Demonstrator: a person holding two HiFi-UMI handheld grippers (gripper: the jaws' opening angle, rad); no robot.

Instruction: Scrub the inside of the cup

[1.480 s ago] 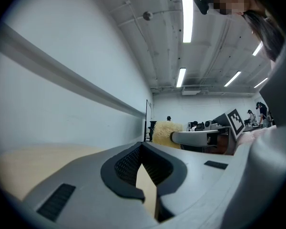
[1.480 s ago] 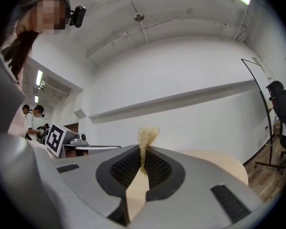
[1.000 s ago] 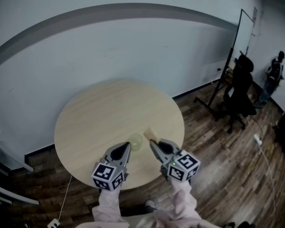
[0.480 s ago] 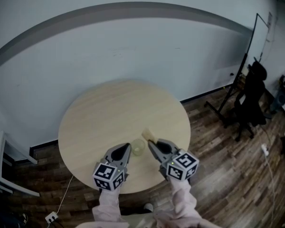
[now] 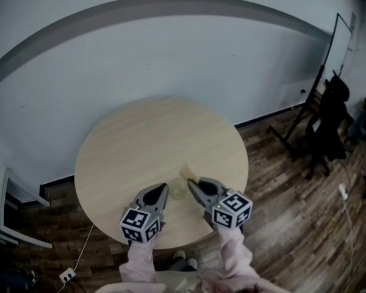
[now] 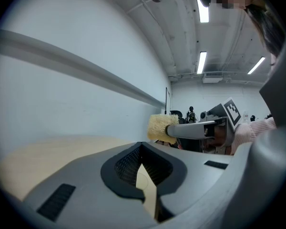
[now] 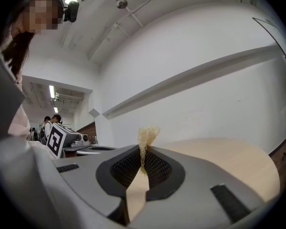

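yellow sponge (image 7: 148, 135) is gripped in the right claw (image 7: 143, 152); the cup (image 5: 178, 190), seemingly nipped at the clenched left claw (image 6: 141, 149) tips, could be knocked loose by a hard push.

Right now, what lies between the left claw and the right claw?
In the head view, the translucent cup sits between the left claw and the right claw. The right claw pinches a sponge just above the cup.
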